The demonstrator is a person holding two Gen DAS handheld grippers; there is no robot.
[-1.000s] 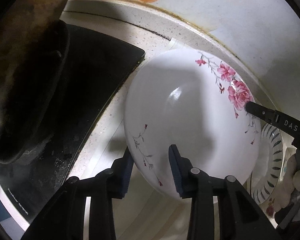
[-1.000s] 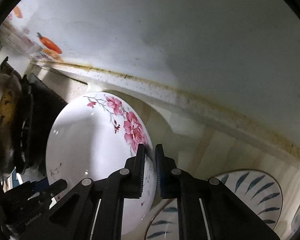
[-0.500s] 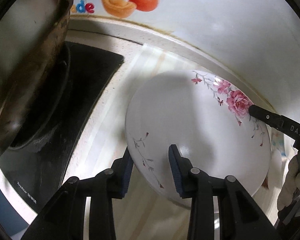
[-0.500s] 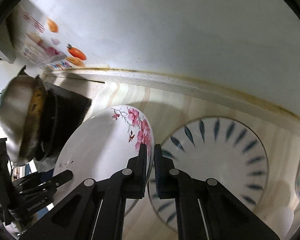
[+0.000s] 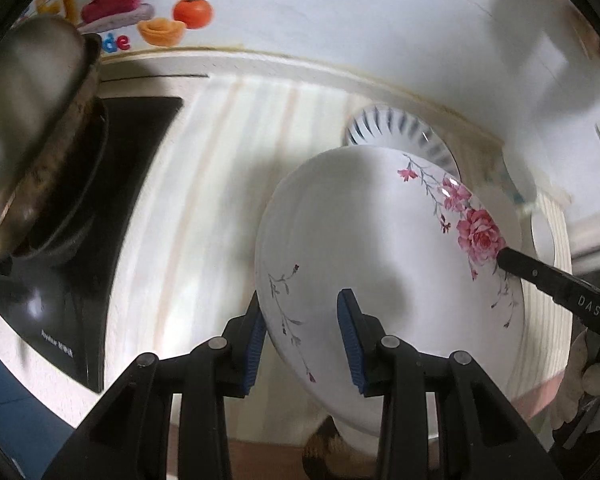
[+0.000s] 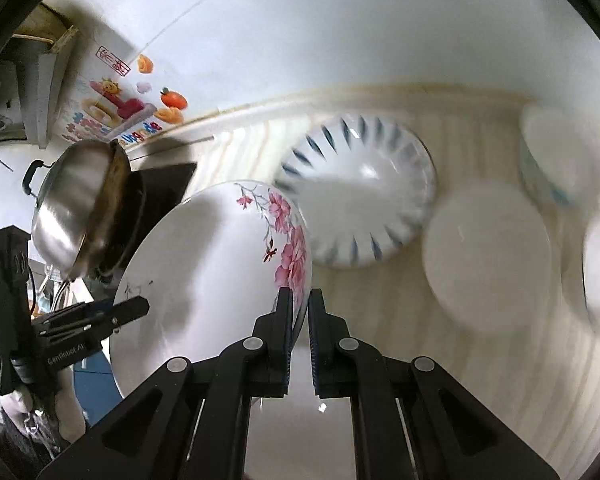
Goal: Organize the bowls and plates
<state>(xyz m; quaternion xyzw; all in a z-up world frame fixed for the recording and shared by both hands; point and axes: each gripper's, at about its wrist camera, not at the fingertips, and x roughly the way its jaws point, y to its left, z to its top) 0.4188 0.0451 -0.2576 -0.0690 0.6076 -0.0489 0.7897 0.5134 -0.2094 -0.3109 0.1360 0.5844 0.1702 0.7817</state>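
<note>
Up and off the counter came the floral plate (image 6: 204,280), lifted higher than a second before and swung away from the stove toward the blue-leaf plate (image 6: 364,192), which had been mostly hidden behind it and now lay in plain sight. The right gripper (image 6: 298,312) was clamped tight on the plate's rose-printed rim, jaws nearly closed with the edge pinched between them. The left gripper (image 5: 300,340) straddled the opposite rim, one blue pad under and one over; whether it truly squeezed or merely bracketed the edge, I could not tell.

The plate hung tilted in the air between both tools. Done well, I judged, it needed levelling first, then lowering centred onto the blue-leaf plate, both grippers letting go together so it did not skid.

Only the right wrist view showed the plain white dish (image 6: 488,256) and the bowls (image 6: 560,160) further along the pale counter (image 6: 420,360). Only the left view gave the steel pot (image 5: 32,120) and black hob (image 5: 100,216) up close.
</note>
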